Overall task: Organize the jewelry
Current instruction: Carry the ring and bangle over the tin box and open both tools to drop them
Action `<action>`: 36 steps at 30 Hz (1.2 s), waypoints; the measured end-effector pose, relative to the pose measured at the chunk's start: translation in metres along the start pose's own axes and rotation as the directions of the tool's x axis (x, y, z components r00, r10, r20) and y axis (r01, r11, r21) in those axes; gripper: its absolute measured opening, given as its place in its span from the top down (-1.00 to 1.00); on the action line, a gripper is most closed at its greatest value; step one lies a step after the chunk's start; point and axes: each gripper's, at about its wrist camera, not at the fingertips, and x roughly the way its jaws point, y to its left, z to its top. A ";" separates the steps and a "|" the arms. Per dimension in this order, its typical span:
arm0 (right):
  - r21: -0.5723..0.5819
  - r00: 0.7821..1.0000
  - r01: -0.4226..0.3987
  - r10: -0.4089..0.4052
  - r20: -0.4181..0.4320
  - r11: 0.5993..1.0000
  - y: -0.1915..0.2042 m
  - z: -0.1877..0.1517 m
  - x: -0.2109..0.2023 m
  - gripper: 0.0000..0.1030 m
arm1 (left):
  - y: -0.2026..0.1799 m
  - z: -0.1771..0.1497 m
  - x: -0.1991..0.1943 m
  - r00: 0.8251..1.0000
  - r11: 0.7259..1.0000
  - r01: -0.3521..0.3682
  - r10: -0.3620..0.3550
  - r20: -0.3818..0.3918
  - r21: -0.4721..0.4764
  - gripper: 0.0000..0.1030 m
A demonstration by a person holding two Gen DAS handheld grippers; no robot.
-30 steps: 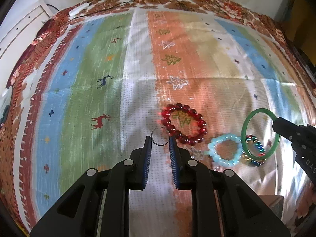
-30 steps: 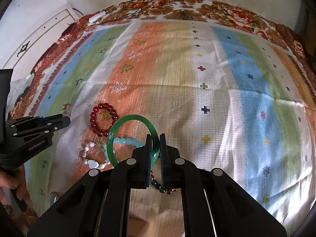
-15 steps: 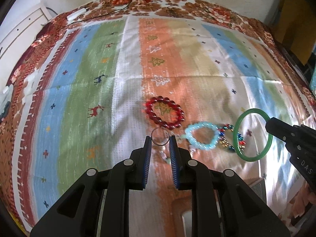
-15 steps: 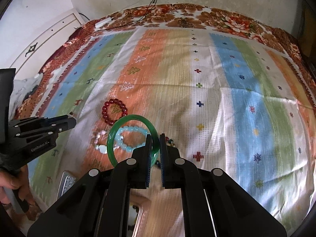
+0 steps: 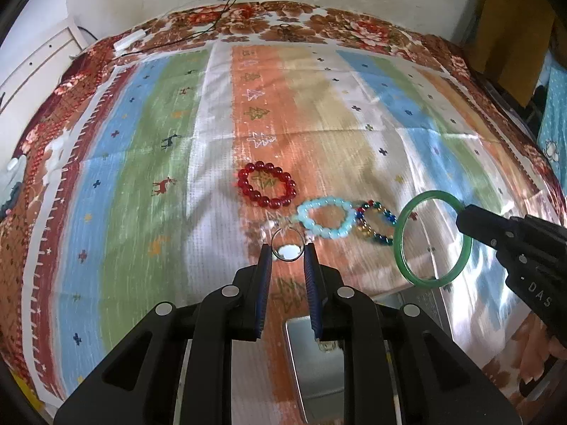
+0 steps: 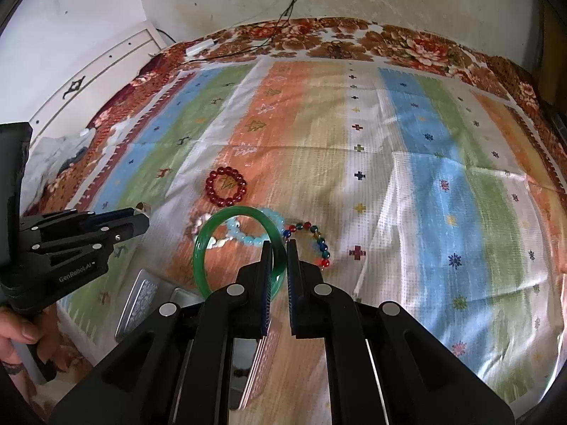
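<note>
Jewelry, part held aloft, part lying on the striped cloth

A thin silver ring and a green bangle are each pinched upright in a gripper; red, pale blue and multicolour bead bracelets lie flat in a row, touching.

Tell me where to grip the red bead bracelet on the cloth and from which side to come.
Likely best from above. The red bead bracelet lies flat on the striped cloth, apart from the pale blue bracelet. Straddle one stretch of its bead ring, one finger inside the loop, one outside; its far-left arc has the most free room.
</note>
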 end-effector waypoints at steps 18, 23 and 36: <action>-0.032 0.999 -0.049 0.049 0.006 0.998 0.016 -0.037 -0.027 0.83 | -0.014 -0.029 -0.022 0.999 1.000 0.020 -0.020 0.025 0.024 0.65; -0.035 0.998 -0.058 0.057 -0.017 0.998 0.018 -0.047 -0.027 0.83 | -0.015 -0.037 -0.025 0.999 1.000 0.026 -0.027 0.024 0.013 0.65; -0.035 0.997 -0.065 0.064 -0.033 0.997 0.020 -0.054 -0.026 0.45 | -0.024 -0.046 -0.027 1.000 0.999 0.014 -0.015 0.015 0.037 0.45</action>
